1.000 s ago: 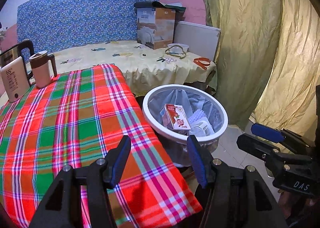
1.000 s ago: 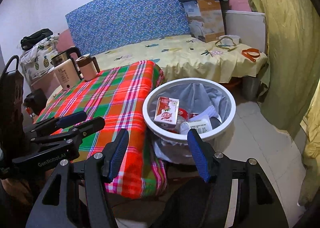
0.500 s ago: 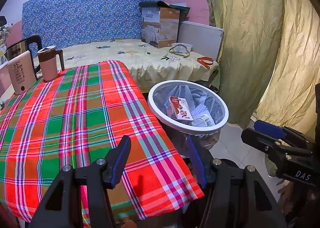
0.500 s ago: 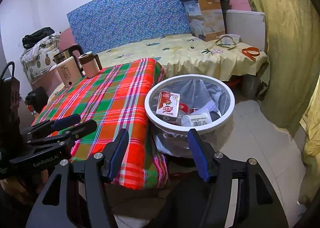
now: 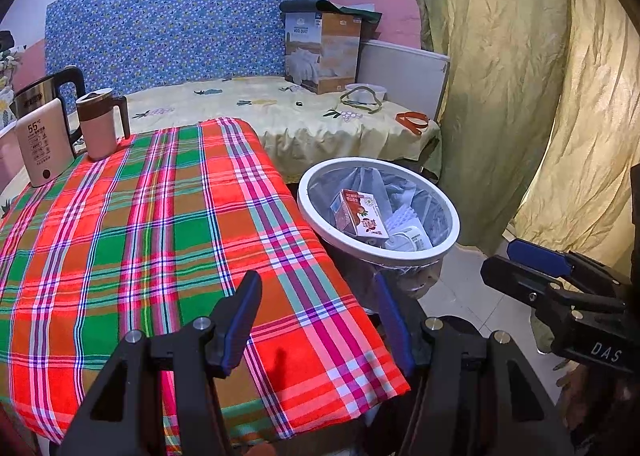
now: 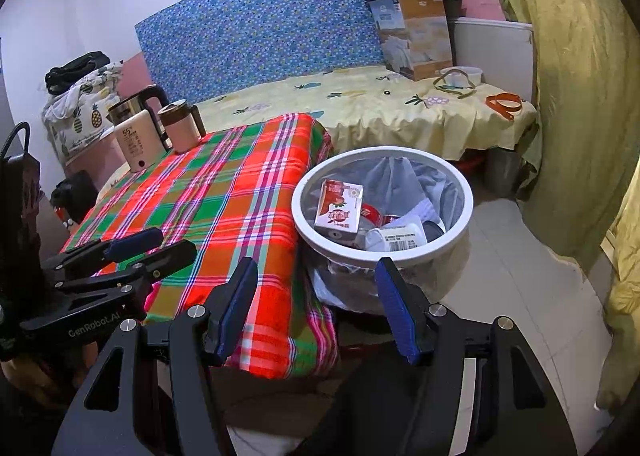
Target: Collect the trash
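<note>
- Trash bin (image 6: 382,252), white rim, grey liner, sits on the floor just right of the table, touching or nearly touching the plaid cloth's right edge.
- Inside: red-and-white carton (image 6: 339,208) leaning at the left, a white container with barcode label (image 6: 398,238) nearer the front, something red under them, hard to make out. Lower layers hidden by liner folds.
- Bin's body below the rim partly blocked by the right gripper (image 6: 316,304); its fingers spread wide, nothing between them.
- Left gripper (image 5: 318,320) also wide apart and empty, hovering over the near right corner of the plaid tablecloth (image 5: 132,224).
- Each gripper shows side-on at the edge of the other's view, handles cut off.
- Far left on the table: kettle (image 5: 42,144) and brown mug (image 5: 100,124), kettle's left side cropped.
- Beyond: bed with yellow sheet (image 5: 280,116), cardboard box (image 5: 320,52) at its far end, curtain (image 5: 520,76) on the right.
- Versus a second ago: both views sit farther back and higher, bin looks smaller in the left view, more tablecloth visible; bin contents unchanged, both claws same width.
</note>
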Demonstrator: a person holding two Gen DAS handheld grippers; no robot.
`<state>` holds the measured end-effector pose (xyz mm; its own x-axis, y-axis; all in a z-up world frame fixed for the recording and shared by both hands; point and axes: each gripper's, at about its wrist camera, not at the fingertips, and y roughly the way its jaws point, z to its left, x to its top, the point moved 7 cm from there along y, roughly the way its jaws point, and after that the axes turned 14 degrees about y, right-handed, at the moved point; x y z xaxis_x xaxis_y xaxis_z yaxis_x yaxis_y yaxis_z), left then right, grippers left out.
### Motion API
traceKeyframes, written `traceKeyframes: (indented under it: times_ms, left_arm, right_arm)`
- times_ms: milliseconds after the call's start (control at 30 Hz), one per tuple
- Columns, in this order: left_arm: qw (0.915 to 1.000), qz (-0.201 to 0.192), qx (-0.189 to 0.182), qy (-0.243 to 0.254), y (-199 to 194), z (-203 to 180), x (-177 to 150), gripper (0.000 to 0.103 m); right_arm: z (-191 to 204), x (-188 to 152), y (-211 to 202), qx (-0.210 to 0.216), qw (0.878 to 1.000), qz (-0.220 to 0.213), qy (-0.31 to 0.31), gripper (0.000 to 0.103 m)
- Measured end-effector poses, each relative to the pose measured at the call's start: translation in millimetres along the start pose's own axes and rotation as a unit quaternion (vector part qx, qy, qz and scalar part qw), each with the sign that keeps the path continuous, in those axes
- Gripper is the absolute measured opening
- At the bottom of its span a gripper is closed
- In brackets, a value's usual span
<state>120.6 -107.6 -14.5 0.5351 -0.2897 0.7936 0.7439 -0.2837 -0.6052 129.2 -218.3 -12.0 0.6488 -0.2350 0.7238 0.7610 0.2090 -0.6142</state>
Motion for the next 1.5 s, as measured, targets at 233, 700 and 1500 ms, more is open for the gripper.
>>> traceKeyframes:
  times_ms: [233,700,1500]
  left_arm:
    - [1.0,0.002,0.001,-0.002,1.3,1.7,-0.5,0.06]
    - [1.0,0.003,0.001,-0.003,1.4,2.9,-1.9,0.06]
    - [0.9999,0.014,0.007,-0.004,5.5,5.3,-5.1,0.06]
  right_arm:
    - [1.8,0.3,1.3,0.001,1.0,0.002,-0.002,0.063]
    - [3.0,0.3,2.9,0.001,1.0,0.003,-0.002,0.063]
    - [2.0,-1.9,5.9,0.0,1.0,0.012,0.0,0.063]
